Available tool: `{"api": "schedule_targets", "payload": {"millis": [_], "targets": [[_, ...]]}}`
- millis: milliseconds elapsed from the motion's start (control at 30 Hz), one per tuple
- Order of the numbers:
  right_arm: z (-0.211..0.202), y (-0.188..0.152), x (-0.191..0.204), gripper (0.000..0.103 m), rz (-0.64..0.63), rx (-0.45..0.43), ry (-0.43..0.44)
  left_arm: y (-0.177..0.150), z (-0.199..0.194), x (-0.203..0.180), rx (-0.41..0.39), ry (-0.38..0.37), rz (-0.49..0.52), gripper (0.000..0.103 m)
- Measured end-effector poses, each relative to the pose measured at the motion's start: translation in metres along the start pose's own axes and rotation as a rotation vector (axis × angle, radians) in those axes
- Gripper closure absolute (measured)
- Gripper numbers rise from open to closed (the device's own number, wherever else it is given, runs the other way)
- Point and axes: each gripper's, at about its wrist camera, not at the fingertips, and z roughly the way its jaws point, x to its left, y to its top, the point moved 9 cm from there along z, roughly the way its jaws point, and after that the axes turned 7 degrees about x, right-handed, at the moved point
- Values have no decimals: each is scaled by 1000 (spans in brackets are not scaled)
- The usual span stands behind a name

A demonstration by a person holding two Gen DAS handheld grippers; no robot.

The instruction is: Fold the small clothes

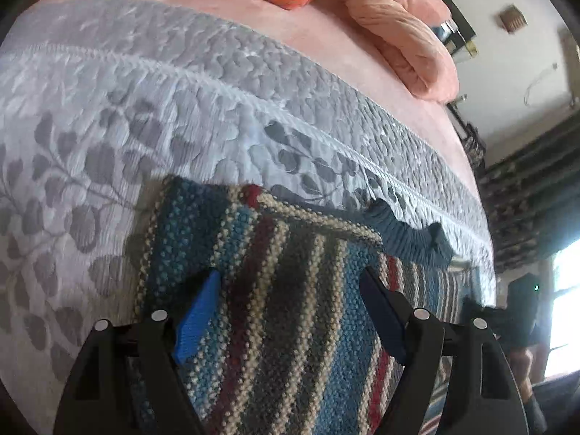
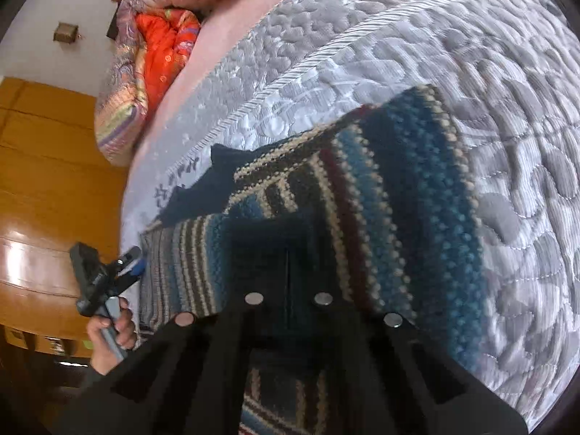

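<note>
A small knitted sweater with blue, cream, dark red and black stripes (image 1: 275,311) is lying flat on a grey quilted bedspread with a leaf pattern (image 1: 108,137). Its dark blue ribbed collar (image 1: 409,239) is sitting at the far edge, toward the pink sheet (image 1: 326,40).

The left gripper (image 1: 290,290) is hovering just over the striped knit with its two blue-tipped fingers (image 1: 203,304) spread wide apart, holding nothing. The right gripper (image 2: 288,253) is pushing down on a folded part of the sweater with its black fingers squeezed together. It looks like it is pinching the knit, but the tips are too dark to be sure.

I think the sweater is soft, thick and a bit floppy, not heavy and not slippery. It is going to bend and sag when lifted, so an edge or a corner of the fold looks like the best spot to grab.

There are no words or labels to read anywhere.
</note>
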Motion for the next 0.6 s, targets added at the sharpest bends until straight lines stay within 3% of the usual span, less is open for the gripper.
{"api": "schedule_targets", "payload": {"millis": [33,133,200,233,267,300,333,400,433,500,567,600], "targets": [[-7,-2,4,97,-10,-11,11,-3,-8,-6,-6,-25,11,25],[-26,-30,27,96,-85,21,107,-30,-32,-29,14,-163,83,25],[-23,-48,26,96,-94,60,115,-53,-34,-37,53,-202,125,25],[-16,-57,19,96,-90,83,92,-66,-30,-39,82,-205,141,25],[-10,-62,12,102,-91,94,50,-74,-24,-36,101,-170,153,26],[-3,-64,5,103,-95,101,7,-80,-14,-29,105,-94,172,27],[2,-66,1,103,-99,98,-10,-82,-11,-26,98,-66,181,27],[-3,-66,4,100,-85,96,6,-83,-10,-26,91,-50,186,27],[-8,-67,7,94,-83,92,18,-83,-16,-30,87,-62,169,27],[-30,-69,11,88,-89,45,32,-86,-32,-43,73,-149,177,27],[-46,-69,0,88,-53,6,36,-94,-34,-42,73,-117,201,26],[-47,-71,-12,88,-28,-6,13,-99,-22,-32,101,-46,200,26]]}}
